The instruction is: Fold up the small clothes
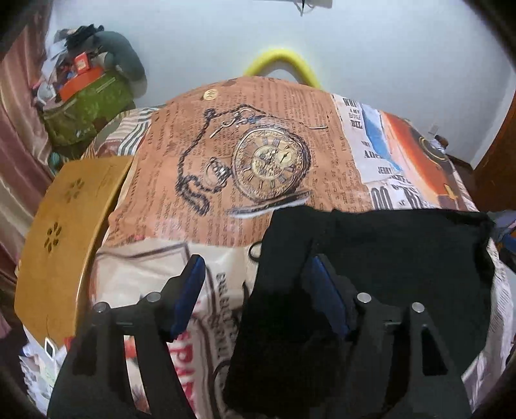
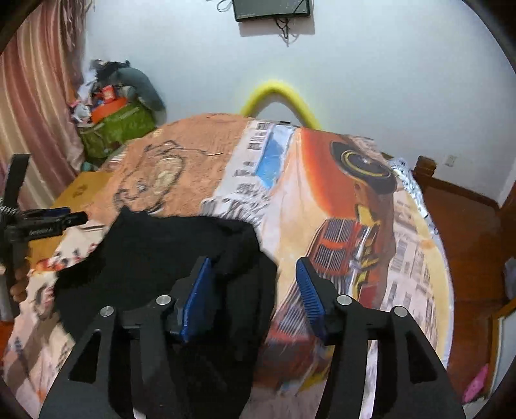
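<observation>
Here, one black garment (image 1: 371,258) is lying on the bed (image 1: 225,145), its long axis running nine to three o'clock. Two tongs are hanging apart: left tongs (image 1: 258,296) and right tongs (image 2: 254,296) both standing wide, gripping nothing, cloth edges between them.

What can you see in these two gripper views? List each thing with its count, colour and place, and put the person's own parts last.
garment: one, black, on the bedspread's near part
bedspread: one, orange and cream print, covering the bed
wooden board: one, yellow-brown, left of the bed
yellow tube: one, arched behind the bed
green bag: one, full, far left corner
curtain: one, pink, left
screen: one, dark, on the wall
left gripper: black, blue pads, open
right gripper: black, blue pads, open
</observation>
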Action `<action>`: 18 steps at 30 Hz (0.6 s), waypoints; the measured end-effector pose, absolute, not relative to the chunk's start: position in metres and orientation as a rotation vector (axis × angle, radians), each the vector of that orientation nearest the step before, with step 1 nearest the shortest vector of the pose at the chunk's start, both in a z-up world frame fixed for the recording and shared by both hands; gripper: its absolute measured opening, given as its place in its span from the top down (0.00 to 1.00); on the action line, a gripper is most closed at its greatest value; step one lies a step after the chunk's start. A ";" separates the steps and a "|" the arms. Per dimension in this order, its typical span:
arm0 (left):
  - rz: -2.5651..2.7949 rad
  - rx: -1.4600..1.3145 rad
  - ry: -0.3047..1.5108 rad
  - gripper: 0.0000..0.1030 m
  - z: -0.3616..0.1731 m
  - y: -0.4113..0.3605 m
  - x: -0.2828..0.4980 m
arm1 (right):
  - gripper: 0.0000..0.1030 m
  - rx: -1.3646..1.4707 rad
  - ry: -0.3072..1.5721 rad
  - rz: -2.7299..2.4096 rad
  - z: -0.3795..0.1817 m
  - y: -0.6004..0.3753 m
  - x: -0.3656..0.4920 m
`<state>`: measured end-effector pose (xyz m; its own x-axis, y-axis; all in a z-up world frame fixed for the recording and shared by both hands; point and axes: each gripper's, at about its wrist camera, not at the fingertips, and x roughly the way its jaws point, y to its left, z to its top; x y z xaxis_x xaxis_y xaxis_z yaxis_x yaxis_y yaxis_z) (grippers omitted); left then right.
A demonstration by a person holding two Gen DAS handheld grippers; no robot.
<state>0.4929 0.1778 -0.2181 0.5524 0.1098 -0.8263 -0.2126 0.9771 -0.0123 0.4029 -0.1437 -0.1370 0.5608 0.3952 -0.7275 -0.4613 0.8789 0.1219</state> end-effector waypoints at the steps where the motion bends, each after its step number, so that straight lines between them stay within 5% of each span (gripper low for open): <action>1: 0.191 -0.114 0.970 0.26 -0.218 0.180 0.485 | 0.48 -0.073 0.833 0.521 -0.135 -0.148 0.390; 4: 0.194 -0.104 0.989 0.22 -0.224 0.185 0.458 | 0.39 -0.061 0.844 0.541 -0.140 -0.155 0.364; 12: 0.128 -0.269 1.159 0.28 -0.282 0.192 0.423 | 0.38 0.100 0.993 0.561 -0.193 -0.164 0.326; 13: 0.110 -0.278 1.166 0.40 -0.286 0.189 0.423 | 0.38 0.116 1.003 0.566 -0.196 -0.163 0.325; 17: 0.041 -0.307 1.156 0.92 -0.290 0.172 0.421 | 0.71 0.146 1.016 0.610 -0.199 -0.157 0.329; 18: 0.044 -0.288 1.145 0.95 -0.288 0.166 0.419 | 0.77 0.133 1.008 0.600 -0.197 -0.155 0.328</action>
<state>0.4192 0.1661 -0.2878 0.4164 -0.1120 -0.9022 -0.1807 0.9624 -0.2029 0.3283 -0.1554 -0.1966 0.3888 0.5295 -0.7539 -0.4101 0.8323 0.3730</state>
